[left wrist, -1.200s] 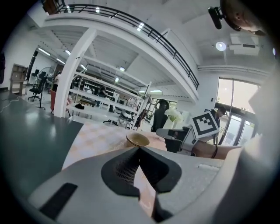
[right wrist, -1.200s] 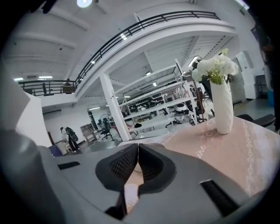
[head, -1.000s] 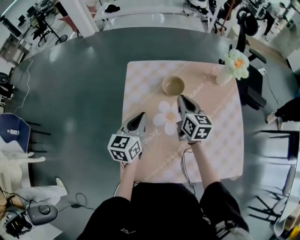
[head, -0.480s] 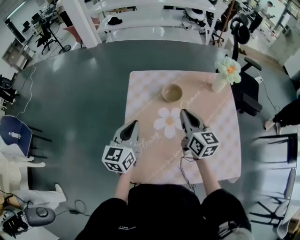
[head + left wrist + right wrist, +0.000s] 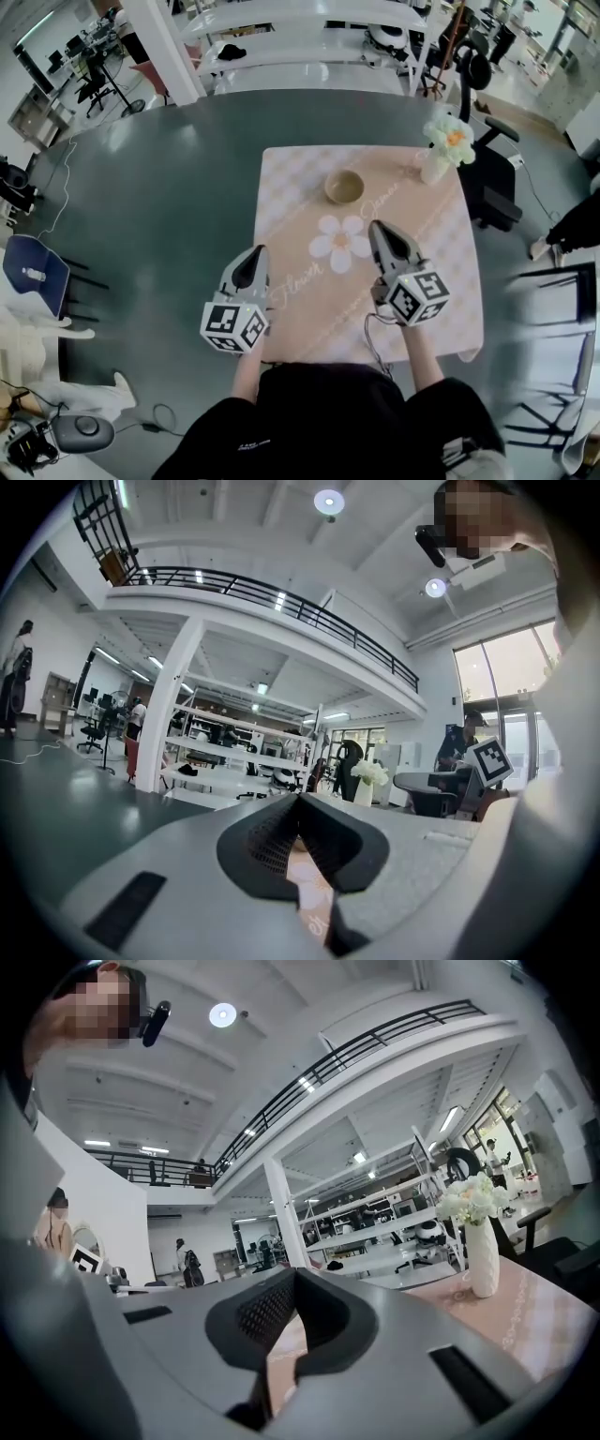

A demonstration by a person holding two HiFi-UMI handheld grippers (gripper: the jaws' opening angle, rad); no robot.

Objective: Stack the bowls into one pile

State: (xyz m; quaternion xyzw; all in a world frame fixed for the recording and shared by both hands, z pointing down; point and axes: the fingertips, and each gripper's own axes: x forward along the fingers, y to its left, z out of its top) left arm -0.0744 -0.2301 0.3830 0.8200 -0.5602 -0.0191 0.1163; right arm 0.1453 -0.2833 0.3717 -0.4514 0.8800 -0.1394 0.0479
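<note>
A tan bowl pile [image 5: 344, 186] stands on the far half of the pink checked cloth [image 5: 441, 281], beyond a white flower print [image 5: 339, 243]. My left gripper [image 5: 257, 253] hangs over the cloth's left edge, well short of the bowls, its jaws together with nothing in them. My right gripper [image 5: 379, 228] is to the right of the flower print, nearer the bowls but apart from them, shut and empty. In the left gripper view the left gripper [image 5: 300, 803] points level into the room. The right gripper [image 5: 293, 1274] does the same in the right gripper view.
A white vase of flowers [image 5: 441, 150] stands at the cloth's far right corner, also seen as the vase [image 5: 483, 1241] in the right gripper view. The cloth lies on a big dark round table [image 5: 159, 206]. White shelving [image 5: 300, 37] and office chairs [image 5: 487, 178] ring it.
Both grippers have drawn back from the bowls toward the person and risen. Their jaws stay shut. The bowls have not moved.
</note>
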